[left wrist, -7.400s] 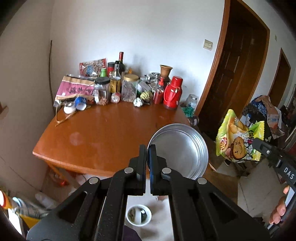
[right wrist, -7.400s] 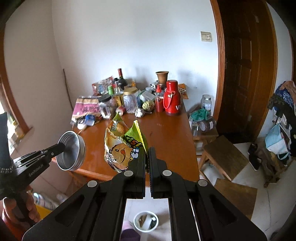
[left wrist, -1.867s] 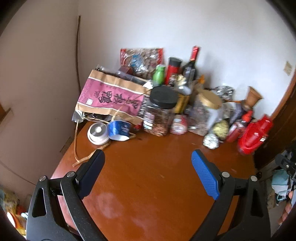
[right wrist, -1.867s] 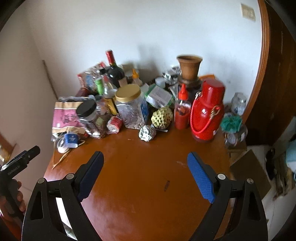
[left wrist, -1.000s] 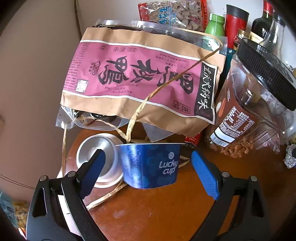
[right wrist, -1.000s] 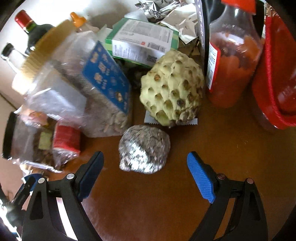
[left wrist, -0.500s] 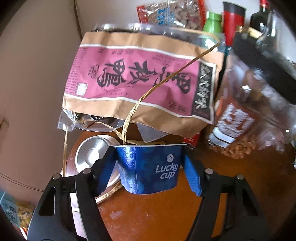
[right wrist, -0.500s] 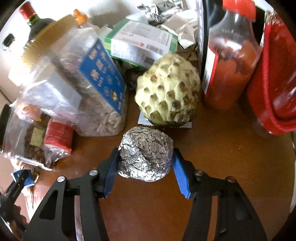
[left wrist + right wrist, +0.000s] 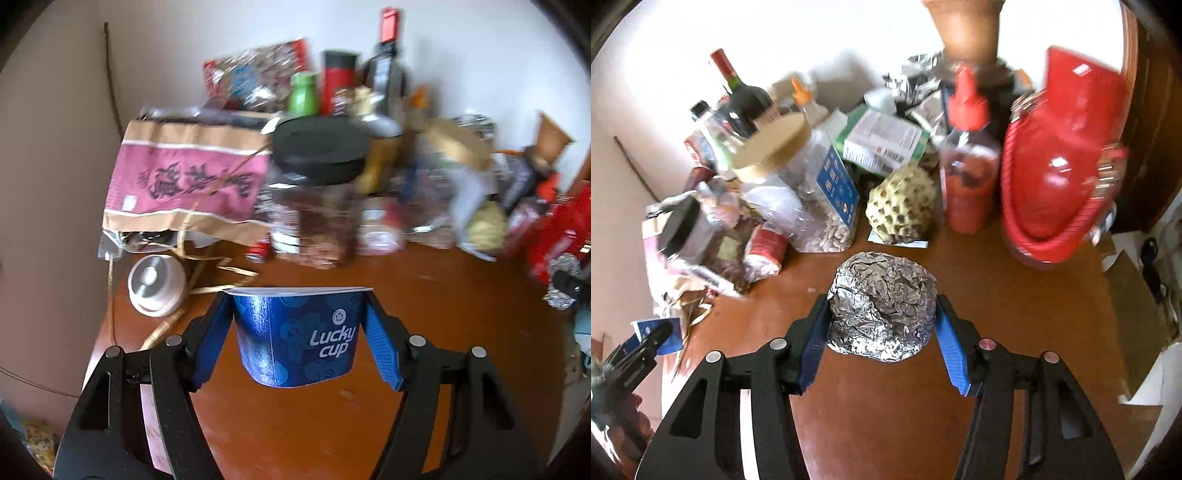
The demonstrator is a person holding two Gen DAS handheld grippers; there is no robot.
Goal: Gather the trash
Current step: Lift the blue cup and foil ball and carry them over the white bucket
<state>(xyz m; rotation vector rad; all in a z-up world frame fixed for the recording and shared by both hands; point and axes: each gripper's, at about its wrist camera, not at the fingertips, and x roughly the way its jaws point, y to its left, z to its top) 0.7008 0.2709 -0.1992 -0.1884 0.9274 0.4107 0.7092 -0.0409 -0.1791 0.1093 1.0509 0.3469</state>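
Left gripper (image 9: pixel 297 332): clamped on blue Lucky cup (image 9: pixel 297 334), now raised at lower centre; right gripper (image 9: pixel 881 325): clamped on foil ball (image 9: pixel 882 308), likewise lifted off wooden table (image 9: pixel 1015 314)

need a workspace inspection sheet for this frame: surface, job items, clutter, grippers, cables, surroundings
Surface: brown wooden table, bare in front.
Job items: blue paper cup; foil ball.
Clutter: pink bag, black-lid jar, wine bottle, scaly green fruit, sauce bottle, red thermos, round metal lid.
Grippers: left gripper shut on the cup; right gripper shut on the foil.
Cables: nothing seen.
Surroundings: white wall, wooden door frame.
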